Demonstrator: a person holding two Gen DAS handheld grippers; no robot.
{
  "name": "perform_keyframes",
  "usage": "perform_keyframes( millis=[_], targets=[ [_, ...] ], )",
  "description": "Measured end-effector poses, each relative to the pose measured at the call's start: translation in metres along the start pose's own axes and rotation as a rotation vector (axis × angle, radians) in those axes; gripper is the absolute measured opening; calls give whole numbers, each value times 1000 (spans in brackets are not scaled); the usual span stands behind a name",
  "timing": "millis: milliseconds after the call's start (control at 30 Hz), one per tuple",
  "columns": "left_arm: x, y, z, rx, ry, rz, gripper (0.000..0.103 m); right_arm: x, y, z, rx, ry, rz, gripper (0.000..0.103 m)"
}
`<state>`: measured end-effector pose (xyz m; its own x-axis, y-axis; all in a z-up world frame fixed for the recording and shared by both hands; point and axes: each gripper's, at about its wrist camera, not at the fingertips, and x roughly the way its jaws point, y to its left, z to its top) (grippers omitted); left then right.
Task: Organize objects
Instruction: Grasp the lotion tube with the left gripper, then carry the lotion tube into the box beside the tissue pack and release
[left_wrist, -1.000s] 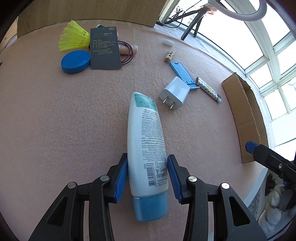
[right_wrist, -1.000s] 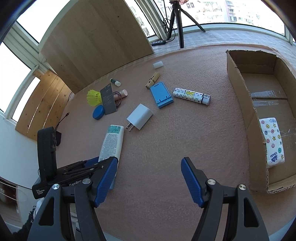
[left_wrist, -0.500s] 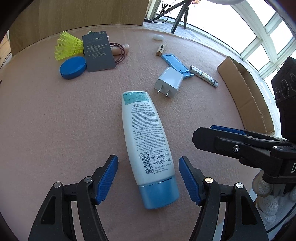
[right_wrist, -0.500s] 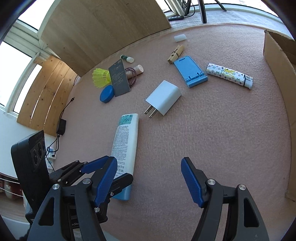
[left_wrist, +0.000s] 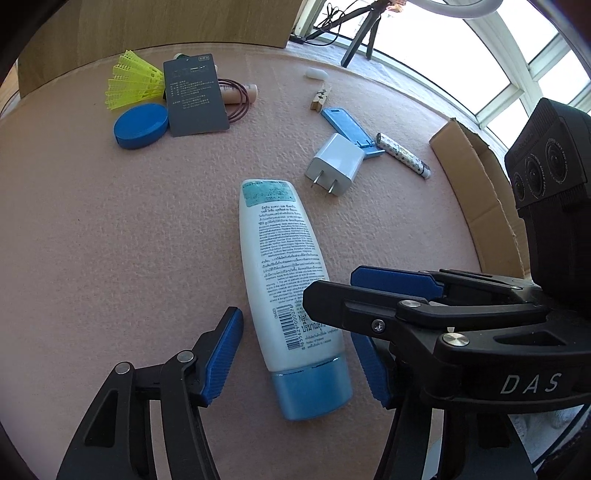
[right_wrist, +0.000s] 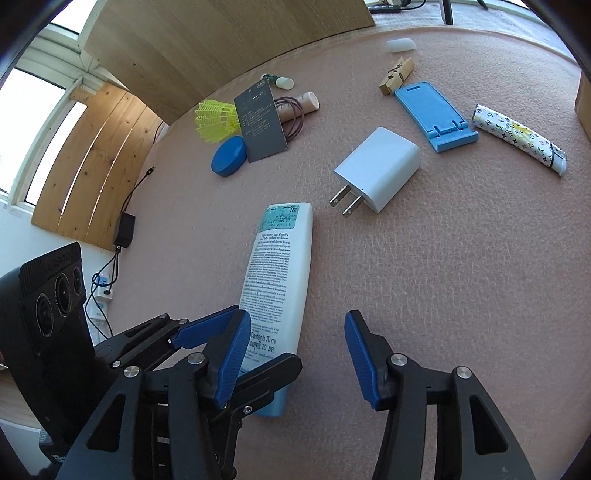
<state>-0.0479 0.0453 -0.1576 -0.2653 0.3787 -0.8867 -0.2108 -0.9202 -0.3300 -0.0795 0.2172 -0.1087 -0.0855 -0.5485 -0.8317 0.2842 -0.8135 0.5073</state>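
1. The tube (left_wrist: 284, 291) lies flat on the mat (left_wrist: 110, 240), cap toward the grippers, its far end just short of the charger (left_wrist: 338, 168).
2. The left gripper (left_wrist: 299, 358) straddles the tube's cap end, released; its jaws have just been closing slightly, pads clear.
3. The right gripper (right_wrist: 295, 354) holds nothing; its jaws have just been closing, with the tube's lower part between them, likely to take over.
4. The box (left_wrist: 480, 184) sits beyond the tube to the right, probably its destination.

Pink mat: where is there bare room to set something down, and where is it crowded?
Bare: the wide stretch of pink mat left of the lotion tube, below the blue round lid; also right of the white charger. Crowded: around the grey card.
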Motion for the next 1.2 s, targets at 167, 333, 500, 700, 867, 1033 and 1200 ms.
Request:
perform_keyframes(
  millis=[167, 333, 500, 700, 867, 1033, 1200],
  targets=[
    [-1, 0, -1, -4, 1, -2, 54, 3, 6, -1, -18, 16, 8, 39],
    [-1, 0, 0, -3, 2, -4, 53, 2, 9, -3, -33, 21, 15, 32],
    [0, -1, 0, -5, 2, -3, 53, 1, 12, -5, -40, 18, 12, 31],
    [-2, -8, 1, -5, -3, -1, 53, -6, 10, -7, -30, 1, 17, 29],
    [-8, -21, 6, 15, -19, -1, 52, -19, 8, -7, -20, -31, 22, 26],
    [-10, -41, 13, 49, -33, -9, 51, -38, -3, -10, 8, -72, 22, 23],
    [-12, -71, 23, 88, -52, -27, 51, -63, -16, -12, 32, -118, 13, 22]
  ],
)
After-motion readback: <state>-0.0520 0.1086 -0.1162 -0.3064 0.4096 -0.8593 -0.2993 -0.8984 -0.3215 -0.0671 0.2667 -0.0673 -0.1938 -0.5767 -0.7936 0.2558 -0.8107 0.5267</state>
